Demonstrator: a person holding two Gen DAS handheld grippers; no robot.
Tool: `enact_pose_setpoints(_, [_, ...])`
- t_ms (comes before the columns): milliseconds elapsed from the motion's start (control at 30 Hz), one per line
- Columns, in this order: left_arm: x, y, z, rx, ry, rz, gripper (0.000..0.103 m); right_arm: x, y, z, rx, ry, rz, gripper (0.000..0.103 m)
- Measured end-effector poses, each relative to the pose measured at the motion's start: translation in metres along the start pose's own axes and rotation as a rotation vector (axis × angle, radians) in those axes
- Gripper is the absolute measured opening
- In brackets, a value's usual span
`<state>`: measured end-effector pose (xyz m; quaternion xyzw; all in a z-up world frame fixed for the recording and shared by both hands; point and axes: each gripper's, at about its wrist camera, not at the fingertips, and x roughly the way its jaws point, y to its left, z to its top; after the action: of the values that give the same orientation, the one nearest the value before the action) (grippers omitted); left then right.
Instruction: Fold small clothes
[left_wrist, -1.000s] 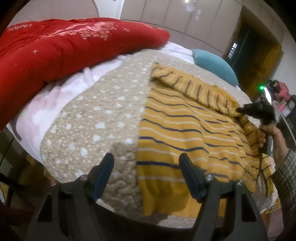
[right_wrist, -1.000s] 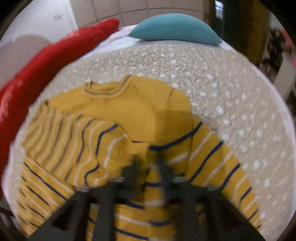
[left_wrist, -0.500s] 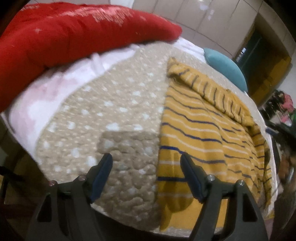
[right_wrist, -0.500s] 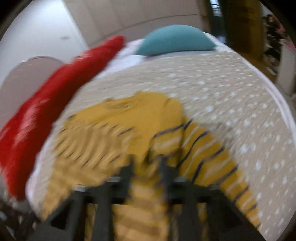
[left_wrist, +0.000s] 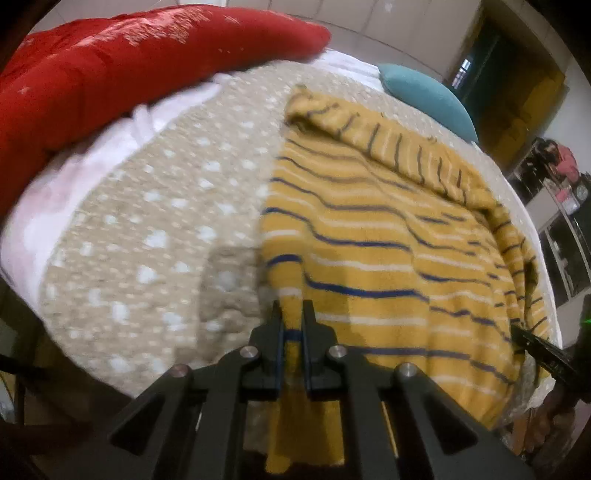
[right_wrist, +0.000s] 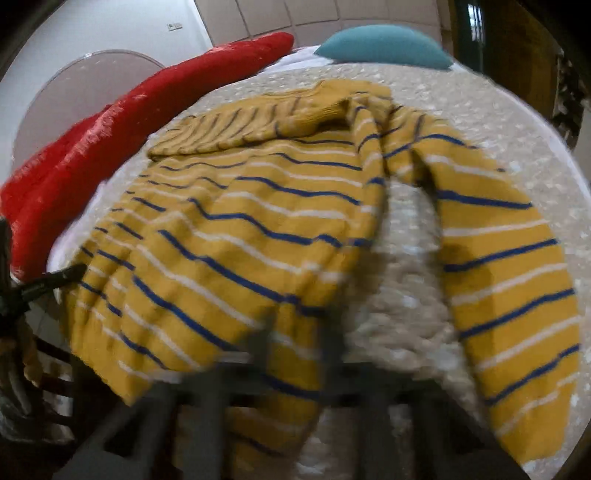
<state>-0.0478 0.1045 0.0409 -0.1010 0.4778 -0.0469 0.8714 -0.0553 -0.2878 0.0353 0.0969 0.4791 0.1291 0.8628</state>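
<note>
- I take the yellow striped sweater (left_wrist: 376, 258) as my marker. It lies spread flat on the tan dotted blanket (left_wrist: 159, 229) on the bed.
- Left of the sweater, past bare blanket, I see a big red quilt (left_wrist: 122, 70). It is piled along the far left side of the bed.
- A white sheet (left_wrist: 92, 158) shows between the red quilt and the blanket.
- At the sweater's near left corner is my left gripper (left_wrist: 292, 314). Its jaws have just snapped together, and they pinch the sweater's bottom edge. Yellow cloth sits between the pads.
- One sleeve is folded across the top of the sweater, on its far side.
- Behind the sweater, at the far end of the bed, lies a teal pillow (left_wrist: 428, 99).
- At the sweater's near right corner is my right gripper (right_wrist: 295, 332). It is blurry in its own view. Its jaws have just been closing, and sweater cloth is bunched between them, so it looks clamped on the hem.
- Right of that gripper, the other sleeve (right_wrist: 506, 280) hangs down toward the bed's near edge, with bare blanket between it and the sweater's body.
</note>
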Motion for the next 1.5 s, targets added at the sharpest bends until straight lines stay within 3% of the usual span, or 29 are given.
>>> enact_pose_setpoints(67, [-0.016, 0.008, 0.001, 0.001, -0.024, 0.038, 0.007, -0.011, -0.005, -0.001, 0.055, -0.022, 0.066, 0.012])
enact_pose_setpoints(200, [-0.021, 0.028, -0.002, -0.062, -0.010, 0.059, 0.007, -0.014, -0.027, -0.018, 0.106, 0.004, 0.039, 0.013])
enact_pose_setpoints(267, [-0.027, 0.038, -0.003, -0.120, -0.017, 0.016, 0.012, -0.029, -0.040, -0.024, 0.157, -0.013, 0.119, 0.014])
enact_pose_setpoints(300, [-0.031, 0.039, -0.003, -0.135, -0.029, 0.005, 0.021, -0.042, -0.046, -0.027, 0.170, -0.049, 0.125, 0.016])
enact_pose_setpoints(333, [-0.035, 0.039, -0.003, -0.140, -0.046, 0.002, 0.035, -0.060, -0.053, -0.029, 0.178, -0.099, 0.102, 0.030])
enact_pose_setpoints(367, [-0.039, 0.038, -0.002, -0.142, -0.069, 0.002, 0.042, -0.079, -0.063, -0.032, 0.187, -0.148, 0.054, 0.041])
enact_pose_setpoints(400, [-0.043, 0.035, 0.000, -0.142, -0.092, -0.002, 0.049, -0.095, -0.073, -0.035, 0.203, -0.191, -0.009, 0.060])
enact_pose_setpoints(433, [-0.045, 0.030, 0.002, -0.136, -0.112, -0.013, 0.051, -0.109, -0.086, -0.040, 0.225, -0.226, -0.089, 0.067])
enact_pose_setpoints(500, [-0.044, 0.020, 0.007, -0.116, -0.122, -0.039, 0.053, -0.120, -0.106, -0.045, 0.267, -0.246, -0.231, 0.067])
enact_pose_setpoints(567, [-0.038, 0.003, 0.009, -0.080, -0.111, -0.065, 0.055, -0.116, -0.126, -0.050, 0.310, -0.207, -0.346, 0.067])
enact_pose_setpoints(633, [-0.030, -0.015, 0.008, -0.034, -0.083, -0.077, 0.055, -0.101, -0.136, -0.055, 0.332, -0.159, -0.375, 0.067])
enact_pose_setpoints(700, [-0.025, -0.029, 0.007, -0.003, -0.063, -0.087, 0.055, -0.082, -0.136, -0.056, 0.344, -0.124, -0.348, 0.069])
enact_pose_setpoints(767, [-0.021, -0.042, 0.005, 0.025, -0.047, -0.093, 0.056, -0.078, -0.130, -0.058, 0.326, -0.157, -0.361, 0.051])
enact_pose_setpoints(800, [-0.020, -0.046, 0.005, 0.035, -0.040, -0.091, 0.057, -0.078, -0.129, -0.058, 0.328, -0.165, -0.318, 0.023])
enact_pose_setpoints(833, [-0.018, -0.051, 0.004, 0.045, -0.033, -0.086, 0.057, -0.081, -0.132, -0.058, 0.347, -0.176, -0.268, 0.011])
enact_pose_setpoints(933, [-0.016, -0.059, 0.007, 0.060, -0.022, -0.074, 0.057, -0.089, -0.145, -0.053, 0.375, -0.194, -0.207, 0.009])
enact_pose_setpoints(1000, [-0.017, -0.064, 0.009, 0.069, -0.027, -0.072, 0.057, -0.111, -0.168, -0.040, 0.377, -0.234, -0.276, 0.009])
enact_pose_setpoints(1067, [-0.018, -0.071, 0.011, 0.084, -0.035, -0.072, 0.057, -0.139, -0.211, -0.017, 0.416, -0.290, -0.400, 0.009])
enact_pose_setpoints(1200, [-0.015, -0.080, 0.011, 0.098, -0.031, -0.082, 0.058, -0.173, -0.288, 0.002, 0.572, -0.328, -0.528, 0.008])
enact_pose_setpoints(1267, [-0.013, -0.082, 0.011, 0.100, -0.024, -0.088, 0.058, -0.176, -0.316, 0.010, 0.643, -0.322, -0.528, 0.008])
enact_pose_setpoints(1333, [-0.011, -0.081, 0.011, 0.098, -0.022, -0.092, 0.058, -0.168, -0.324, 0.018, 0.686, -0.303, -0.499, 0.008])
enact_pose_setpoints(1500, [-0.008, -0.071, 0.014, 0.072, -0.024, -0.099, 0.059, -0.148, -0.289, 0.058, 0.588, -0.294, -0.495, 0.008])
